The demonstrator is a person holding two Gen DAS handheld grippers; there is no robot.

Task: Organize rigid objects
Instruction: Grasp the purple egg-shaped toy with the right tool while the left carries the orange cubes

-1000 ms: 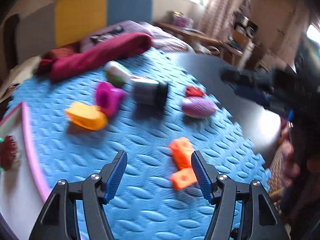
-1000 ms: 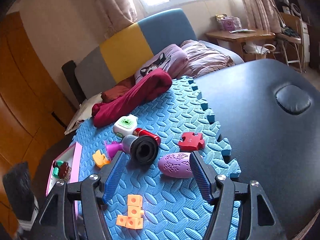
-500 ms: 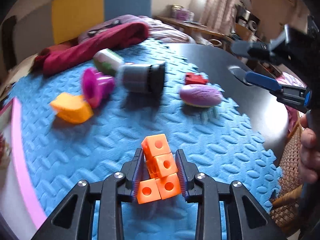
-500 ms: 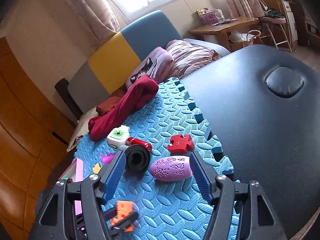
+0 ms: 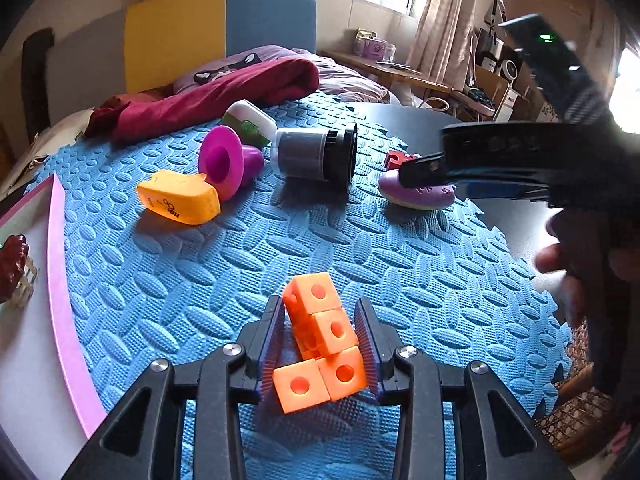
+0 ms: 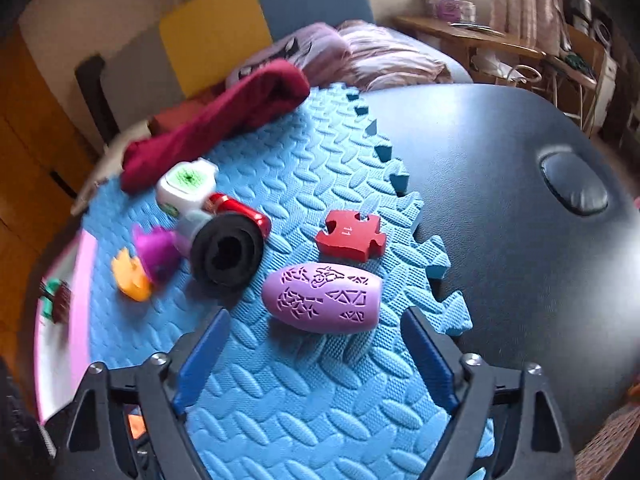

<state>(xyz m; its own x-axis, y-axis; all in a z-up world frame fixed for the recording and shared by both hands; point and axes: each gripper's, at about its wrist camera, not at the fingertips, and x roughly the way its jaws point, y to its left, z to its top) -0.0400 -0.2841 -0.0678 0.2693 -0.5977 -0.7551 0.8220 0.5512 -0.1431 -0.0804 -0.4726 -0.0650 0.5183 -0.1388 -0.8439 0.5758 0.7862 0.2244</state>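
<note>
My left gripper (image 5: 322, 326) is shut on a cluster of joined orange cubes (image 5: 322, 340) above the blue foam mat (image 5: 200, 264). My right gripper (image 6: 316, 328) is open, its fingers on either side of and just short of a purple patterned egg-shaped object (image 6: 322, 298), which also shows in the left wrist view (image 5: 416, 196). A red puzzle piece (image 6: 350, 236) lies beyond the egg. A grey and black cylinder (image 5: 316, 154), a magenta funnel shape (image 5: 226, 162), an orange block (image 5: 178, 198) and a white and green object (image 5: 248, 122) lie further back.
A pink-rimmed white tray (image 5: 60, 280) holding a dark red item (image 5: 12, 260) sits at the mat's left edge. A maroon cloth (image 5: 216, 94) lies at the far edge. The black table (image 6: 520, 184) extends right of the mat. A red cylinder (image 6: 236, 208) lies behind the grey one.
My left gripper closed on the orange cubes and lifted them slightly. My right gripper moved down and forward toward the purple egg, still open.
</note>
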